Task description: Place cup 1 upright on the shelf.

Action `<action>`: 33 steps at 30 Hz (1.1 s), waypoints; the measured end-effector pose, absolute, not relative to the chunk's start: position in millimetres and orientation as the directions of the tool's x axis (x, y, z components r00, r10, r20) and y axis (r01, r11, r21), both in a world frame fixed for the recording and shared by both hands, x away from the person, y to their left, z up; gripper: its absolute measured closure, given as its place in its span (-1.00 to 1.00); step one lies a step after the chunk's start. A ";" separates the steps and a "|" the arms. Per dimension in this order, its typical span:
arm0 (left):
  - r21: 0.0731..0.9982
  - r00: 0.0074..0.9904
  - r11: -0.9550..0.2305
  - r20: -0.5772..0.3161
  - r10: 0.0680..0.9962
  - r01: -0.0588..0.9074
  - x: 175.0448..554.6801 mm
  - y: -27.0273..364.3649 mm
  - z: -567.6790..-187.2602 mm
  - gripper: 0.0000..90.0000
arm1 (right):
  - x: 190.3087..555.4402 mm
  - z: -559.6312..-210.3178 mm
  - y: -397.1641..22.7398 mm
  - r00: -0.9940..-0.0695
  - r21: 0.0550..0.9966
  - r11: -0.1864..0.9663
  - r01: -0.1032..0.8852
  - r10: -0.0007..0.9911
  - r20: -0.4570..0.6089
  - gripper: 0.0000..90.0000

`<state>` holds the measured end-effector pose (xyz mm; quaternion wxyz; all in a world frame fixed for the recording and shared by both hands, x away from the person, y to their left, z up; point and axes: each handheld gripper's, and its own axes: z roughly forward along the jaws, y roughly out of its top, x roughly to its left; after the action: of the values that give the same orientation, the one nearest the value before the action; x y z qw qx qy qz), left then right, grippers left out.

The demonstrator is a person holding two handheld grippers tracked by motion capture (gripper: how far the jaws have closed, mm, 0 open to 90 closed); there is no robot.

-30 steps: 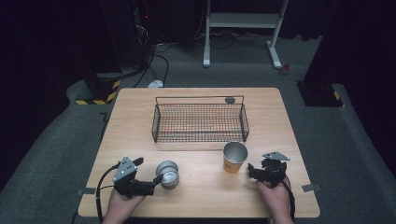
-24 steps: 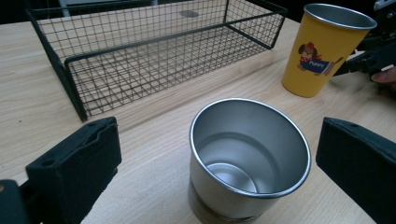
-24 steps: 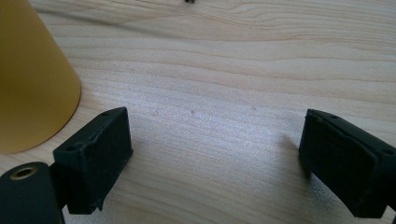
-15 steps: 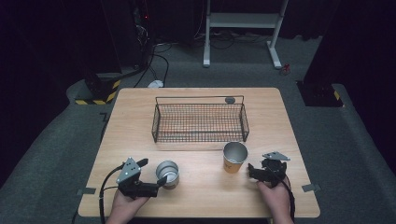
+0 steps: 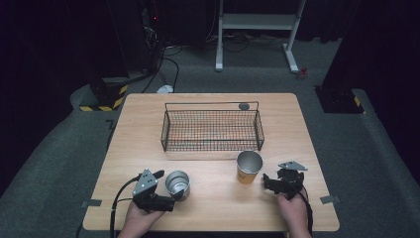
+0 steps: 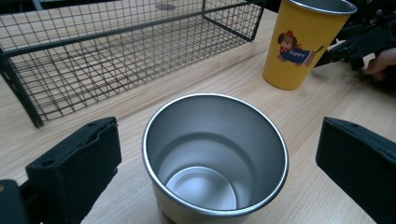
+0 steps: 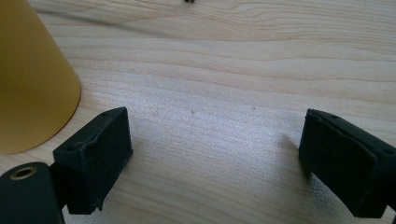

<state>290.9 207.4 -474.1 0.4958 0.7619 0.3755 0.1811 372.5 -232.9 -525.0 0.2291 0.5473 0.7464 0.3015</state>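
With its jaws spread wide, the left gripper point(image 6: 205, 186) straddles a steel cup point(image 6: 215, 156), seemingly to grip it; the right gripper point(image 7: 215, 163), equally wide, holds nothing.

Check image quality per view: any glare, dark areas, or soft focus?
High view: table evenly lit, surroundings nearly black, overall soft. Left gripper view: sharp; mild sheen inside the steel cup, yellow cup print readable, wire basket crisp. Right gripper view: bright patch on the wood grain; yellow cup edge and the near black jaws slightly soft.

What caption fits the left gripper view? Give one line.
Open left hand-held gripper straddling a steel cup, wire basket and yellow puppy cup beyond.
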 end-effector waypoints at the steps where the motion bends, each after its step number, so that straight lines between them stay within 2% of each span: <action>1: 0.891 0.655 -0.235 -0.088 0.750 0.389 291.3 206.8 -474.7 -0.99 | 372.5 -525.0 -233.0 -0.297 0.701 0.221 0.678 0.955 -0.013 -0.80; 33: 0.868 0.667 -0.291 -0.060 0.743 0.402 297.4 193.9 -494.5 -1.00 | 372.4 -525.0 -232.8 -0.296 0.701 0.219 0.679 0.955 -0.011 -0.80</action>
<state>297.4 193.9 -494.5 0.4697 0.7828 0.3657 0.1813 372.4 -232.8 -525.0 0.2289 0.5476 0.7462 0.3015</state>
